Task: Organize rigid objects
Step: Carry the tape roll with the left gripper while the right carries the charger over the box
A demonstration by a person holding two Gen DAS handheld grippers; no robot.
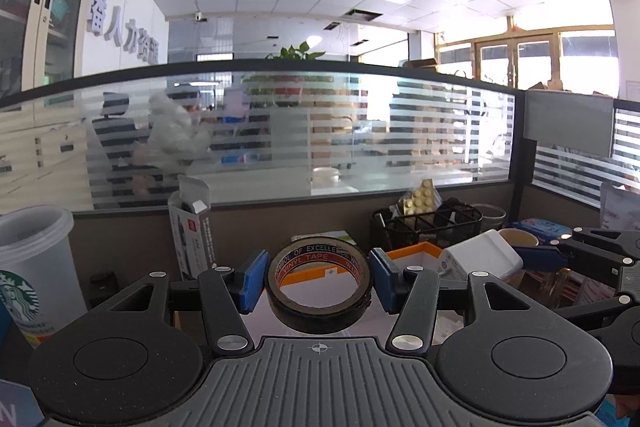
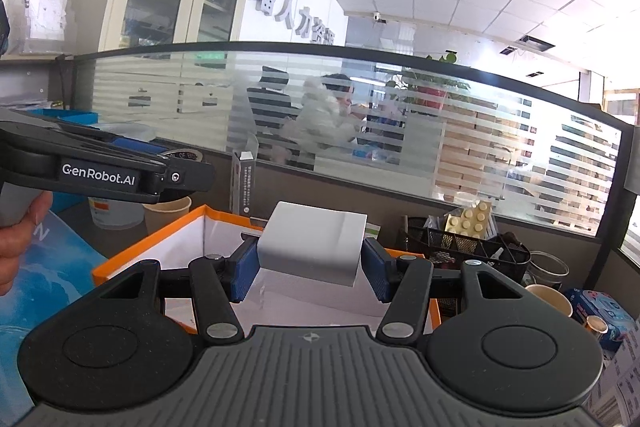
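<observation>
My left gripper (image 1: 319, 281) is shut on a black roll of vinyl tape (image 1: 319, 291), held upright above an orange-rimmed white box (image 1: 404, 251). My right gripper (image 2: 310, 263) is shut on a white rectangular box (image 2: 314, 243) and holds it above the same orange-rimmed box (image 2: 168, 239). In the left wrist view the right gripper (image 1: 536, 259) shows at the right with the white box (image 1: 480, 259) in it. In the right wrist view the left gripper (image 2: 120, 171) shows at the left, with the tape mostly hidden behind it.
A Starbucks plastic cup (image 1: 28, 267) stands at the left, a tall open carton (image 1: 192, 227) behind the tape. A black mesh organiser (image 1: 428, 223) with yellow bricks (image 2: 472, 219) stands at the right, with paper cups (image 2: 550, 301) nearby. A glass partition (image 1: 320, 131) closes the desk's back.
</observation>
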